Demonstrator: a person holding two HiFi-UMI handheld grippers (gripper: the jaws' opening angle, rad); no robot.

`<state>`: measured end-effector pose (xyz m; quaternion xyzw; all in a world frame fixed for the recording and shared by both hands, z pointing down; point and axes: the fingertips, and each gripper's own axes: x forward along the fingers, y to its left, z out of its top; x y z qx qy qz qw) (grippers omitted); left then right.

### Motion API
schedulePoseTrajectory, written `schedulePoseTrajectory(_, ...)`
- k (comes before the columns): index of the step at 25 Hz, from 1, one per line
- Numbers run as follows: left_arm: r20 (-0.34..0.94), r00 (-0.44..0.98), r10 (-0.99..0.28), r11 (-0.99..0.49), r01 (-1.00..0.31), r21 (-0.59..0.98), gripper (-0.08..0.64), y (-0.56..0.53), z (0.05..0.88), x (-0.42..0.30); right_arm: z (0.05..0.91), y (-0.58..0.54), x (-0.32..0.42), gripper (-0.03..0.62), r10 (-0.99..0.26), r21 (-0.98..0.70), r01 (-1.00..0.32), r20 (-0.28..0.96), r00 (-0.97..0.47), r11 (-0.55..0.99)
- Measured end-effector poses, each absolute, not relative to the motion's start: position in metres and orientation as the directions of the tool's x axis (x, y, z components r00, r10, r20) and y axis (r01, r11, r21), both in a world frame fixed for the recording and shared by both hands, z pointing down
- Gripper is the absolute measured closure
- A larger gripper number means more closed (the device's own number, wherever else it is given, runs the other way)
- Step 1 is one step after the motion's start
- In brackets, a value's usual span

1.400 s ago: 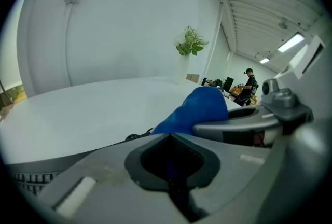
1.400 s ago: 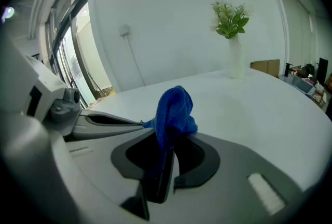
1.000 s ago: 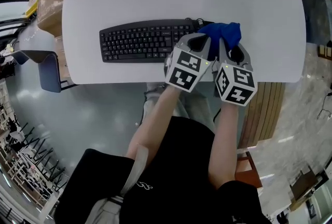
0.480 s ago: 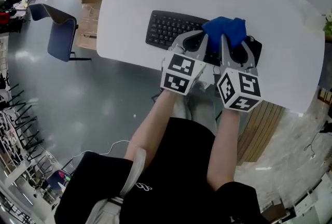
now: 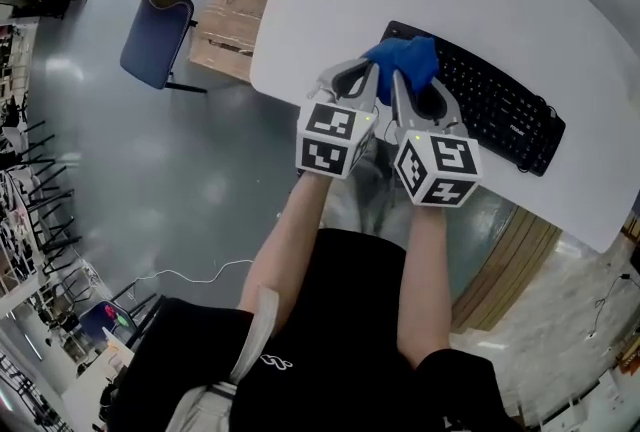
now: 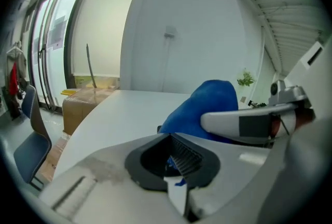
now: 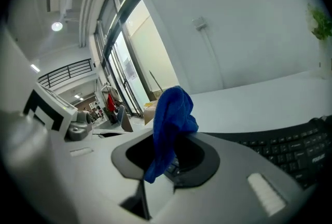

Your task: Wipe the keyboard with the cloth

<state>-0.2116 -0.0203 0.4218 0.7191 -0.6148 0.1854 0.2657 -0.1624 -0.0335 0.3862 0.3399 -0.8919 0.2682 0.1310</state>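
— Where is the blue fabric cloth (image 5: 405,58)?
— At the black plastic keyboard's (image 5: 490,100) left end, over the white desk (image 5: 500,0), clenched in the right tool (image 5: 397,80). The left tool (image 5: 372,72), touching alongside, nips its edge.

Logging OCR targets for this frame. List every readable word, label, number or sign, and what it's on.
No text can be read in any view.
Key legends on the keyboard: too small to read.
Left marker cube and right marker cube: square patterns only, no letters.
White shirt mark: too small to read.
No label shows on the cloth.
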Motion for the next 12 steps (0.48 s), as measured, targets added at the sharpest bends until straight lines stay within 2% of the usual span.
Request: schedulePoseTrajectory(12,0.676,0.234,-0.699,-0.164,-0.972,0.167,0.564,-0.007,0.464,-0.216,0.444,-0.01,-0.178,0.502,-0.505,-0.425,-0.724,0.523,-0.686,0.543)
